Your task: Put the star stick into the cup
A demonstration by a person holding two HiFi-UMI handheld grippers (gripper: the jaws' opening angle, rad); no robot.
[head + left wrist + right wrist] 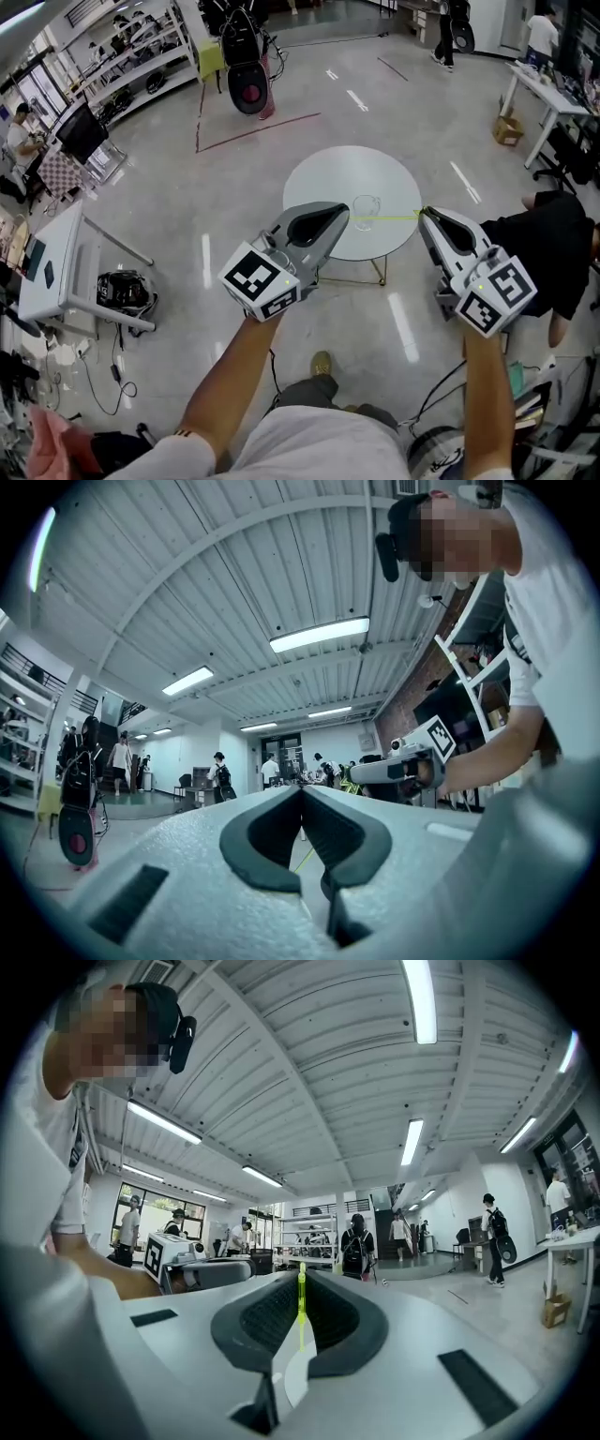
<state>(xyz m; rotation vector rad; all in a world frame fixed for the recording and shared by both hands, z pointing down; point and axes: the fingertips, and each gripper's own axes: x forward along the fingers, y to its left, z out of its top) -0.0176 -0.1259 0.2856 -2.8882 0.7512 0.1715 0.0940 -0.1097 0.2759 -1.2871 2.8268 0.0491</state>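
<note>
We hold both grippers out over a round white counter (319, 178). A clear cup (366, 208) stands upright on it, close to the near edge.

The right gripper (424, 215) has its jaws closed almost completely on the star stick (384, 217), a thin yellow-green rod. In the right gripper view the stick (301, 1321) is pinched between the dark pads and rises straight up past the jaw tips. The right gripper (301, 1283) has nothing else in it.

In the head view the stick runs level from the right gripper's tip across to the tip of the left gripper (345, 215). It crosses just in front of the cup as we see it. The stick is outside the cup, and we cannot make out its star end.

The left gripper (302, 794) has its jaws together, with the tips meeting. A thin yellow-green line shows in the narrow gap behind those tips. We cannot tell whether the left jaws pinch the stick or only come close to its end.

Each gripper appears in the other's view, so the two are facing each other across the stick.
</note>
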